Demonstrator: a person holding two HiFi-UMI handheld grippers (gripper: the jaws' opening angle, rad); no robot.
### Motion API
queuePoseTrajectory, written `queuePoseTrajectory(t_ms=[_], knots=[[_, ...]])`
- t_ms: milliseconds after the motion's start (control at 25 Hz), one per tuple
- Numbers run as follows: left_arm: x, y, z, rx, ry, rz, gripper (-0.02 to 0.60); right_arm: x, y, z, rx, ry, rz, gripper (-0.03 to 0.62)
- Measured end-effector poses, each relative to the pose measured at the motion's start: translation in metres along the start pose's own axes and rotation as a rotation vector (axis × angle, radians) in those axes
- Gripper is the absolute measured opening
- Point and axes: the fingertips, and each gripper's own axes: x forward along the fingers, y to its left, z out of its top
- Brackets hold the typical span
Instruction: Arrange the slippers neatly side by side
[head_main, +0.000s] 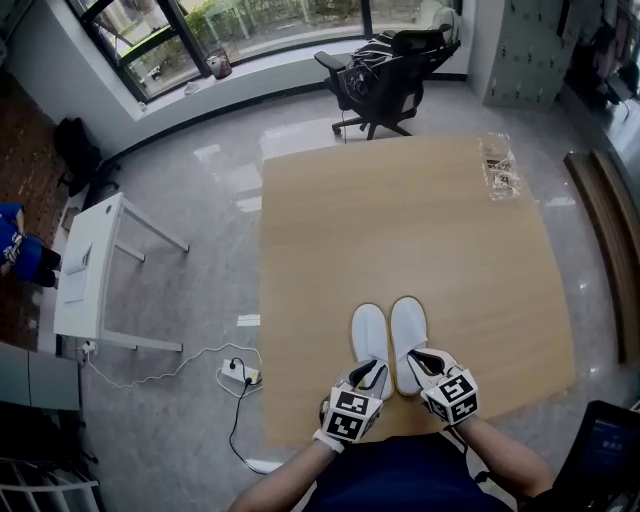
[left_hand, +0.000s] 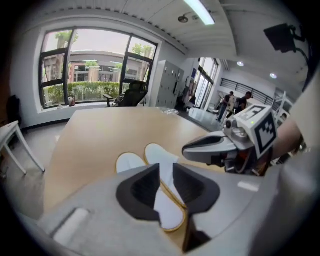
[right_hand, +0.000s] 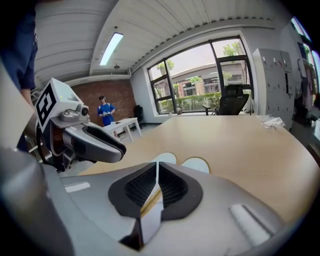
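Observation:
Two white slippers with tan soles lie side by side, toes pointing away, near the front edge of the wooden table: the left slipper and the right slipper. Both grippers hover just above the heels. My left gripper has a gap between its black pads, and a slipper on the table shows through it, untouched. My right gripper has its pads together with nothing between them.
A black office chair stands beyond the table's far edge. Crumpled clear wrap lies at the far right corner. On the floor to the left are a small white table and a power strip with its cable.

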Motion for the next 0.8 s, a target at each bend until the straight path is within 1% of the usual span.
queuePoseTrajectory(t_ms=[120, 160, 240, 320, 400, 480, 560, 680, 800], knots=[[-0.024, -0.011, 0.037, -0.026, -0.096, -0.032, 0.015, -0.016, 0.008, 0.035, 0.022, -0.068, 0.01, 0.014], [-0.029, -0.014, 0.045, -0.017, -0.126, -0.035, 0.003, -0.021, 0.011, 0.046, 0.025, -0.093, 0.01, 0.012], [-0.037, -0.02, 0.061, 0.038, -0.193, -0.033, 0.003, -0.032, 0.014, 0.069, 0.033, -0.153, 0.008, 0.012], [-0.046, -0.03, 0.077, 0.111, -0.251, -0.033, 0.003, -0.043, 0.018, 0.091, 0.04, -0.216, 0.007, 0.012], [-0.056, -0.035, 0.088, 0.18, -0.283, -0.023, 0.003, -0.053, 0.02, 0.107, 0.05, -0.276, 0.002, 0.012], [-0.066, -0.036, 0.098, 0.216, -0.301, -0.012, 0.003, -0.061, 0.024, 0.124, 0.055, -0.326, -0.006, 0.012], [-0.076, -0.04, 0.111, 0.203, -0.343, -0.019, 0.003, -0.069, 0.028, 0.138, 0.049, -0.365, -0.01, 0.012], [-0.09, -0.049, 0.132, 0.18, -0.434, -0.05, 0.003, -0.081, 0.031, 0.158, 0.049, -0.423, -0.022, 0.012], [-0.097, -0.061, 0.142, 0.183, -0.49, -0.095, 0.003, -0.087, 0.035, 0.163, 0.013, -0.45, -0.024, 0.012]])
